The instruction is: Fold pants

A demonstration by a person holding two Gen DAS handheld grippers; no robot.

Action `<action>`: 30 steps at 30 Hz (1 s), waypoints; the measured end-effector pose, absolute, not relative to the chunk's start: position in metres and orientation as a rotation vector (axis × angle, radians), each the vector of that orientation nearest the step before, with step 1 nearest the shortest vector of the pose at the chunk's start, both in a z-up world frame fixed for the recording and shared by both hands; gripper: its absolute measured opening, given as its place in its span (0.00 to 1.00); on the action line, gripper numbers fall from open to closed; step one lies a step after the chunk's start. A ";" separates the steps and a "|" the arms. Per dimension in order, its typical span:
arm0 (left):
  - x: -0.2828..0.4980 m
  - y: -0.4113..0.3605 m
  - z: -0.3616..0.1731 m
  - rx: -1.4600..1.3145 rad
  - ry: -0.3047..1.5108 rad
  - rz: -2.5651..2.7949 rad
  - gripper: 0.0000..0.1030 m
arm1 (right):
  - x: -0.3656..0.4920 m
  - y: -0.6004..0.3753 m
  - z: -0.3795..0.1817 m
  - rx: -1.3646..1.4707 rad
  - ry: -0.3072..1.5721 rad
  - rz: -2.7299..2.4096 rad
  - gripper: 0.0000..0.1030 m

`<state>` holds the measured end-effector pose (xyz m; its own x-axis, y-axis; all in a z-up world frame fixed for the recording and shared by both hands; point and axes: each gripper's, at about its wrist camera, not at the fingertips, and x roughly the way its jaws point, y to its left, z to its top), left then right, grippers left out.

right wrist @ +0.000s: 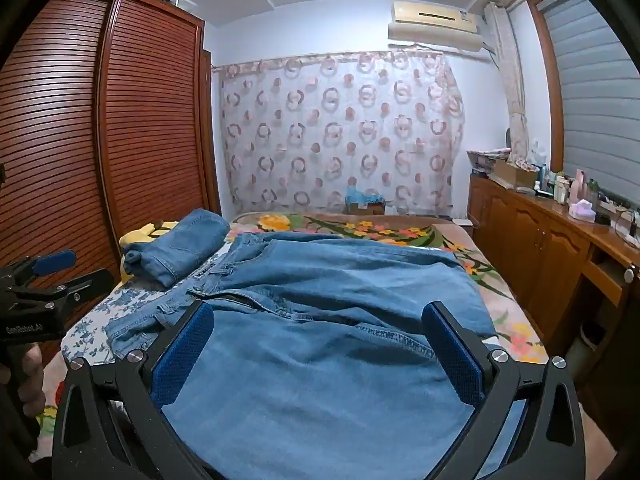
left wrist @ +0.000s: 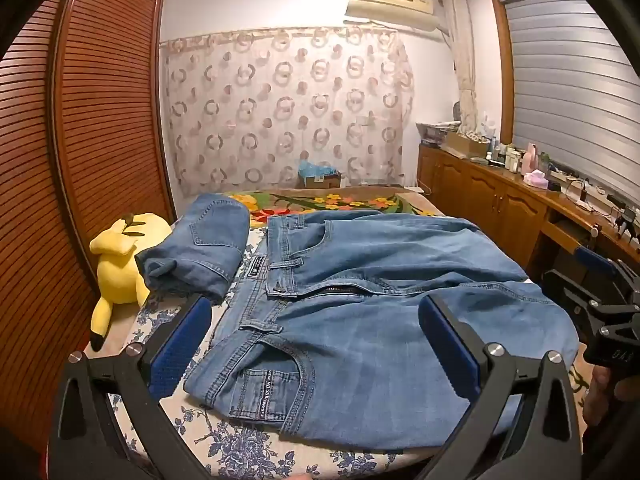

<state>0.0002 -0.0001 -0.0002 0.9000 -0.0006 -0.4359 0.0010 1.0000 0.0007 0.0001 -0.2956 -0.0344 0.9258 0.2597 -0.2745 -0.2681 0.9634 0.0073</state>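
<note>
- The blue jeans (left wrist: 360, 300) are lying spread out on the bed (left wrist: 224, 448), front side up, with the zipper fly showing.
- Their long axis is running across the bed: the waistband (left wrist: 276, 272) is pointing toward the wardrobe side at the left, and the legs are trailing off to the right, toward the wooden cabinet.
- In the right wrist view the legs (right wrist: 340, 280) are lying side by side, rumpled, with a stitched hem edge crossing between the tool fingers.
- The left tool (left wrist: 316, 344) is hovering above the waist and front-pocket area with its blue-padded fingers spread wide; nothing is sitting between them, and contact with the denim cannot be confirmed.
- The right tool (right wrist: 320, 344) is hanging over the leg section, its fingers likewise spread wide and gripping nothing; whether the pads are touching the cloth cannot be told.
- A second pair of jeans, already folded (left wrist: 200, 248), is sitting just beside the waistband, toward the left edge of the bed.
- A yellow plush toy (left wrist: 120, 256) is lying near the folded pair, against the slatted wooden wardrobe (left wrist: 80, 120).
- A flowered blanket (left wrist: 332, 202) is covering the far part of the bed.
- A wooden cabinet (left wrist: 500, 200) with bottles and clutter is standing along the right wall.
</note>
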 end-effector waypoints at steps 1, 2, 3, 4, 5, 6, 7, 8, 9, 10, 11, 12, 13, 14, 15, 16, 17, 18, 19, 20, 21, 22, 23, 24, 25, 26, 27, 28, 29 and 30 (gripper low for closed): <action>0.000 0.000 0.000 -0.001 0.445 0.002 1.00 | 0.000 -0.296 -0.035 -0.026 0.270 0.273 1.00; 0.000 0.000 0.000 -0.001 0.448 0.002 1.00 | 0.000 -0.296 -0.035 -0.024 0.270 0.273 1.00; 0.000 0.000 0.000 -0.001 0.447 0.002 1.00 | 0.000 -0.295 -0.035 -0.022 0.270 0.274 1.00; 0.000 0.000 0.000 0.000 0.448 0.002 1.00 | 0.001 -0.295 -0.035 -0.020 0.271 0.275 1.00; 0.000 0.000 0.000 0.000 0.448 0.002 1.00 | 0.001 -0.295 -0.035 -0.019 0.273 0.274 1.00; 0.000 0.000 0.000 0.001 0.448 0.002 1.00 | 0.001 -0.294 -0.035 -0.019 0.274 0.274 1.00; 0.000 0.000 0.000 0.001 0.448 0.001 1.00 | 0.001 -0.296 -0.036 -0.019 0.275 0.272 1.00; -0.001 0.000 0.000 0.001 0.448 0.001 1.00 | 0.002 -0.297 -0.035 -0.018 0.277 0.274 1.00; 0.000 0.000 0.000 0.002 0.449 0.003 1.00 | 0.001 -0.299 -0.034 -0.015 0.278 0.275 1.00; 0.000 0.000 0.000 0.002 0.449 0.002 1.00 | 0.001 -0.298 -0.033 -0.013 0.281 0.275 1.00; 0.000 0.000 0.000 0.003 0.450 0.000 1.00 | 0.002 -0.298 -0.033 -0.012 0.281 0.276 1.00; -0.001 0.000 0.000 0.003 0.450 -0.002 1.00 | 0.003 -0.299 -0.033 -0.006 0.286 0.273 1.00; 0.000 0.000 0.000 0.004 0.451 0.003 1.00 | 0.007 -0.299 -0.033 -0.001 0.289 0.275 1.00; 0.000 0.000 0.000 0.005 0.452 0.003 1.00 | 0.003 -0.299 -0.035 0.003 0.283 0.272 1.00; 0.000 0.000 0.000 0.005 0.451 0.003 1.00 | 0.002 -0.298 -0.035 0.002 0.282 0.270 1.00; 0.000 0.000 0.000 0.005 0.452 0.003 1.00 | 0.002 -0.298 -0.035 0.002 0.281 0.269 1.00; 0.000 0.000 0.000 0.006 0.452 0.003 1.00 | 0.002 -0.298 -0.035 0.003 0.281 0.269 1.00; 0.000 0.000 0.000 0.006 0.452 0.004 1.00 | 0.002 -0.299 -0.035 0.004 0.280 0.268 1.00; 0.000 0.000 0.000 0.005 0.452 0.003 1.00 | 0.003 -0.298 -0.035 0.004 0.280 0.268 1.00; 0.000 0.000 0.000 0.005 0.452 0.003 1.00 | 0.002 -0.298 -0.035 0.005 0.280 0.267 1.00; 0.000 0.000 0.000 0.006 0.452 0.004 1.00 | 0.002 -0.298 -0.036 0.005 0.279 0.266 1.00; 0.000 0.000 0.000 0.006 0.452 0.003 1.00 | 0.002 -0.298 -0.036 0.005 0.278 0.265 1.00; 0.000 0.000 0.000 0.006 0.452 0.003 1.00 | 0.002 -0.298 -0.036 0.005 0.277 0.265 1.00; 0.000 0.000 0.000 0.006 0.452 0.003 1.00 | 0.001 -0.297 -0.036 0.005 0.277 0.265 1.00; 0.000 0.000 0.000 0.006 0.452 0.003 1.00 | 0.002 -0.298 -0.036 0.005 0.277 0.264 1.00; 0.000 0.000 0.000 0.006 0.452 0.003 1.00 | 0.002 -0.298 -0.036 0.005 0.278 0.265 1.00; -0.001 0.000 0.000 0.007 0.451 0.002 1.00 | 0.001 -0.298 -0.036 0.006 0.278 0.265 1.00; 0.000 0.000 0.000 0.006 0.451 0.003 1.00 | 0.001 -0.298 -0.036 0.005 0.277 0.265 1.00; -0.001 0.000 0.000 0.006 0.449 0.001 1.00 | 0.002 -0.298 -0.036 0.005 0.276 0.264 1.00; 0.000 0.002 0.000 0.006 0.447 0.001 1.00 | 0.001 -0.298 -0.036 0.004 0.275 0.264 1.00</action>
